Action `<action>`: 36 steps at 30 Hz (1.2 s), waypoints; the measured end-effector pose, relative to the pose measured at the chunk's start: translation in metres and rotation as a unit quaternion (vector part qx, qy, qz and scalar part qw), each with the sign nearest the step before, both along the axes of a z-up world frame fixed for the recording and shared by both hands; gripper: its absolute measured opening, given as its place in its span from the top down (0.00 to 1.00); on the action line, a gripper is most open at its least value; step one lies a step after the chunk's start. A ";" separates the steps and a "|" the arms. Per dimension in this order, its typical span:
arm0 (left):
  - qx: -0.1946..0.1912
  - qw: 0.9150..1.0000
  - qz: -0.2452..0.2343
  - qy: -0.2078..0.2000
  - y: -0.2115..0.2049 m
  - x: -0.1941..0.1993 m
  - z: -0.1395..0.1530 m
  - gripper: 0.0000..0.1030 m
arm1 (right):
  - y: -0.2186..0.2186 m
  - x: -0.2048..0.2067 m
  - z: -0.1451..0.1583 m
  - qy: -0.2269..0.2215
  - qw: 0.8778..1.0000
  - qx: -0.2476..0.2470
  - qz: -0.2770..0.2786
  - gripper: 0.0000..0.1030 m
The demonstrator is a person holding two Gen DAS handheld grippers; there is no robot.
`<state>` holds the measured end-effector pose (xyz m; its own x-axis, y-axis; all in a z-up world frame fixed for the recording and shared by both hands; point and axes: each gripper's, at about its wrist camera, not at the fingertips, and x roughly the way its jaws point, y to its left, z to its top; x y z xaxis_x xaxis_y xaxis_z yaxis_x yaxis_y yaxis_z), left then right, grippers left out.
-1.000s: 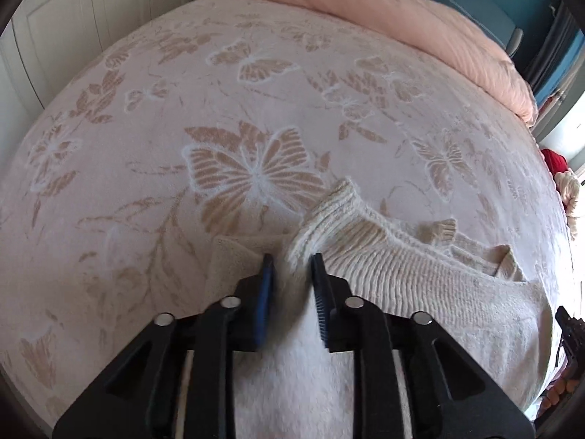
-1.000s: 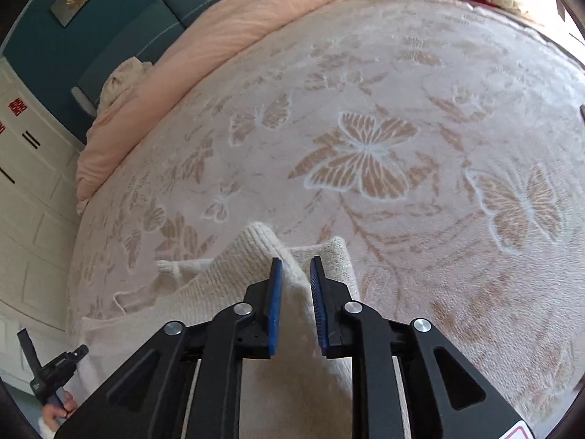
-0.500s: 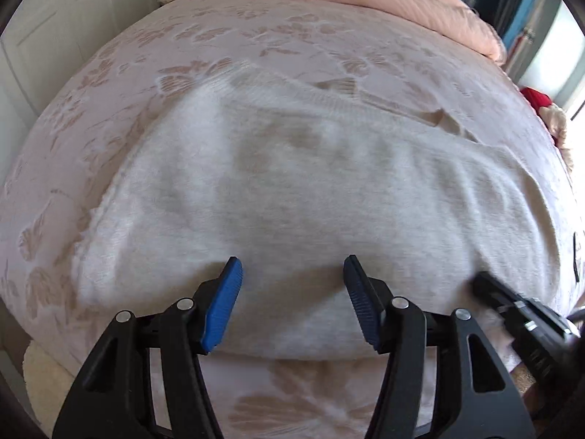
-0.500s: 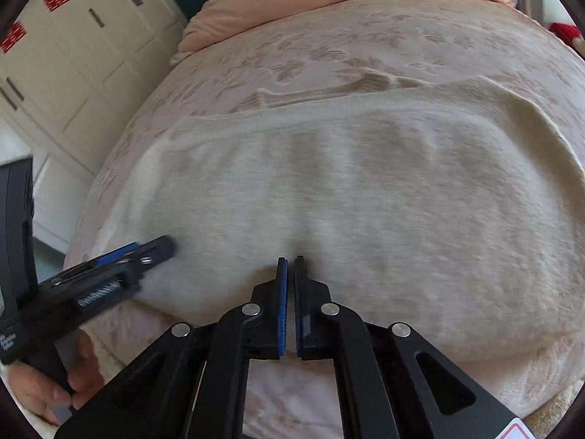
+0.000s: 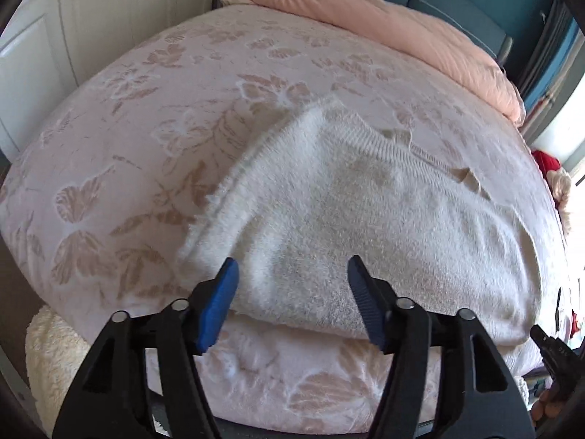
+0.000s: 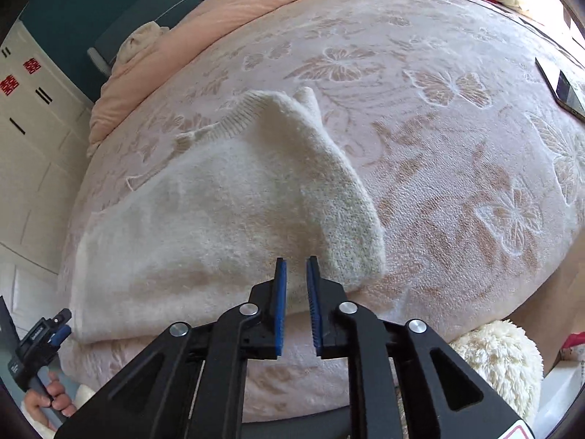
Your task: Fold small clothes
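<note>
A cream knitted sweater [image 5: 365,219] lies folded on the pink butterfly bedspread [image 5: 146,117], its ribbed hem at the far side and its near fold along the bed's front edge. My left gripper [image 5: 292,278] is open and empty, just above the sweater's near left edge. In the right wrist view the sweater [image 6: 219,212] has a rounded folded corner at the right. My right gripper [image 6: 295,274] stands with a narrow gap between the pads, empty, over the sweater's near edge. The left gripper also shows in the right wrist view [image 6: 40,347] at the lower left.
A peach duvet [image 5: 384,18] is bunched along the bed's far side against a teal headboard. A phone [image 6: 563,87] lies at the bed's right edge. A fluffy cream cushion [image 6: 501,358] sits below the front edge. White wardrobes stand at the left.
Both grippers let go of the sweater's hem and drew back to the bed's front edge. The left jaws opened wide. The right jaws went from nearly closed to slightly parted.
</note>
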<state>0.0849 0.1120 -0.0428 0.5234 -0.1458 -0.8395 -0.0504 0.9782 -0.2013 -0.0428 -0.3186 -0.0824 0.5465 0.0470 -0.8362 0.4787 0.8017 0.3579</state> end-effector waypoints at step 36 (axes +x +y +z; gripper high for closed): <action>-0.212 0.951 0.139 0.175 0.087 -0.060 -0.050 0.92 | -0.010 -0.069 -0.039 0.099 0.990 0.102 -0.019 0.88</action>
